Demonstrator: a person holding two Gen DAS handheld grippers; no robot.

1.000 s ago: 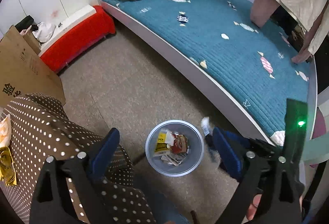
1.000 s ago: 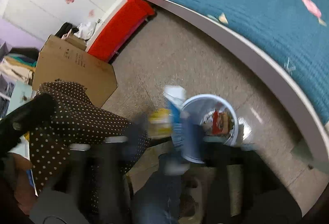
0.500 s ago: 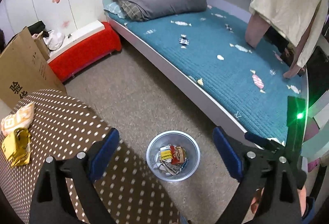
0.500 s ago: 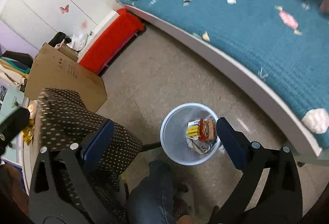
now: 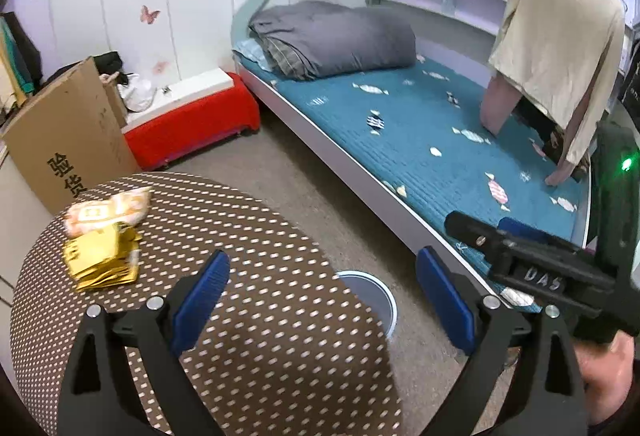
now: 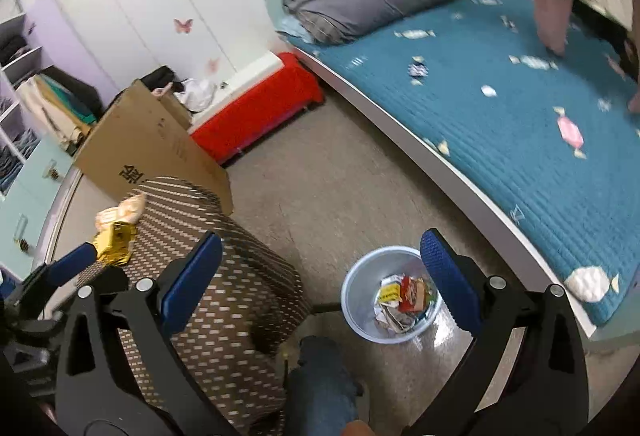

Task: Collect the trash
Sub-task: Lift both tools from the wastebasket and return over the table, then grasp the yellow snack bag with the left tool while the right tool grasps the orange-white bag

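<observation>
Writing, left to right: cardboard box [image 5: 68, 139] against the left wall carries black printed characters on its side, cut off by the table edge. Black body of the right gripper, seen in the left wrist view, shows raised letters "DAS". No other text legible; wrappers too blurred to read.

Room: white wall panels with butterfly stickers at left. Red bench [image 5: 192, 123] with a white top stands between the box and the bed. Bed [image 5: 420, 139] has a teal quilted cover printed with candies, a folded grey duvet [image 5: 332, 39] at its head, and a beige garment [image 5: 560, 47] hanging above the far end. Floor is speckled grey-beige.

Surface: round table [image 5: 248, 296] under a brown cloth with white dots. Near its left edge lie a gold foil wrapper [image 5: 102, 260] and, touching it on the far side, a pale orange-and-white packet [image 5: 106, 209].

Trash bin [image 6: 390, 294]: pale round tub on the floor between table and bed, holding crumpled wrappers, yellow and red among them. From the left wrist it is half hidden behind the table edge.

Jaws: left gripper [image 5: 322, 294] spread wide, nothing between the blue pads, over the table's right side. Right gripper [image 6: 320, 278] also at full spread, having just been opening; nothing held, the bin showing below between its fingers.
</observation>
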